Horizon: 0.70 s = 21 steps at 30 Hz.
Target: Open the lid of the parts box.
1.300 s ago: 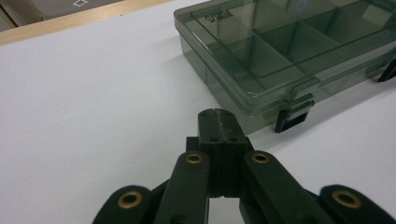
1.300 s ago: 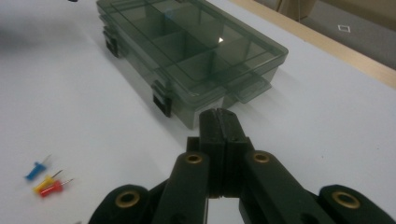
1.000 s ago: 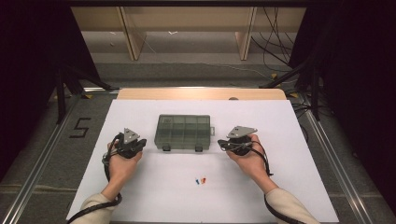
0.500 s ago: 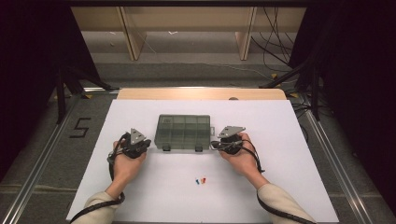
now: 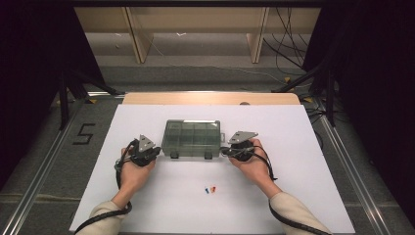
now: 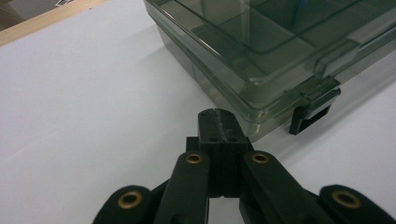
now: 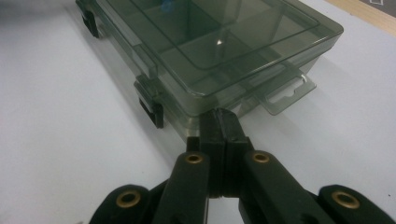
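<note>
Smoky transparent compartment box [image 5: 191, 138], lid closed, lies flat on the white table sheet [image 5: 303, 147], between the two grippers.

Left gripper [image 6: 219, 128]: jaws pressed fully together, nothing between them. Tip sits at the box's near left corner, touching or just short of it; contact cannot be confirmed. A black latch [image 6: 312, 115] on the front wall is just to the right of the tip.

Right gripper [image 7: 223, 126]: jaws likewise pressed together, holding nothing. Tip is at the box's near right corner, apparently against the lower wall. A second black latch [image 7: 153, 111] lies just left of the tip; a clear hang tab [image 7: 285, 95] projects from the side wall ahead and to its right.

Behind both grippers, toward the person, a few small coloured pieces [image 5: 210, 189] (red, blue) lie on the sheet, well apart from the box.
</note>
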Tool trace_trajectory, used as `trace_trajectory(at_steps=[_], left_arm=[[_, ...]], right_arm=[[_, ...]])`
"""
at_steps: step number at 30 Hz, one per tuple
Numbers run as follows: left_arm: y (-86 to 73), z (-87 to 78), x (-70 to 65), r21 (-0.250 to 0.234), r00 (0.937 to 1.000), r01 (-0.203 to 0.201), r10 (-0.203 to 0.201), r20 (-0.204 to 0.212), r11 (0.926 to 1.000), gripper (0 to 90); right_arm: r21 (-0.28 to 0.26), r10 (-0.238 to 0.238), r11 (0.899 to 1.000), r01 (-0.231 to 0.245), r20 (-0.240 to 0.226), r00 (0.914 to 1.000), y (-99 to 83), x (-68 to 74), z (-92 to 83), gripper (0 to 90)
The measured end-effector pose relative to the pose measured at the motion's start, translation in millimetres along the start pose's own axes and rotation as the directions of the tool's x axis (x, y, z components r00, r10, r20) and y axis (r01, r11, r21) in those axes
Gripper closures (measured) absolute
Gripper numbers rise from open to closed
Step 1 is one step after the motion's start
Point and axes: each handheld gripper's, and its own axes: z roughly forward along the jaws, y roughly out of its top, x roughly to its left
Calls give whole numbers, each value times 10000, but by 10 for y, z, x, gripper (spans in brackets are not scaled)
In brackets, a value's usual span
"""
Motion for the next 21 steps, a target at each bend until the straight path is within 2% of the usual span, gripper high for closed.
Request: trace_trajectory(at_steps=[1,4,5,6,8,10,12,15,16,17,19,21], left_arm=[[2,18,-37,-266,9989,469,-470,-43,9985,900],[34,-4,2,-50,9999,-144,145,55,9999,900],[40,-4,4,-94,9998,-183,184,38,9998,900],[44,-4,-6,-105,10000,-32,32,37,9999,900],[50,-10,-1,-102,10000,-85,85,-12,9999,900],[52,-7,-6,-225,9999,72,-71,72,9997,900],[59,7,-41,-582,9989,473,-475,-12,9972,900],[77,-8,-38,-672,9988,487,-485,38,9966,900],[88,-37,-12,-419,10000,85,-84,16,9991,900],[100,-34,-36,-772,9992,405,-406,1,9962,900],[126,-44,-37,-1011,9991,414,-418,-20,9940,900],[143,-70,-29,-956,9995,315,-322,-56,9949,900]], right_arm=[[-31,-21,10000,21,5,10000,6,0,-4,900],[-118,-20,9999,21,56,10000,26,15,-19,900],[-124,-13,9999,13,-21,10000,38,19,-29,900],[-200,-18,9998,18,5,10000,41,21,-31,900],[-253,9,9997,-9,-9,10000,48,21,-38,900],[-391,14,9992,-12,44,10000,66,20,-57,900],[-393,47,9992,-50,-59,10000,72,18,-65,900],[-426,56,9991,-57,-34,10000,76,22,-67,900],[-426,56,9991,-57,-34,10000,76,22,-67,900],[-480,75,9988,-74,26,10000,80,25,-69,900],[-486,71,9988,-70,5,10000,88,25,-78,900],[-555,56,9984,-54,30,10000,94,28,-83,900]])
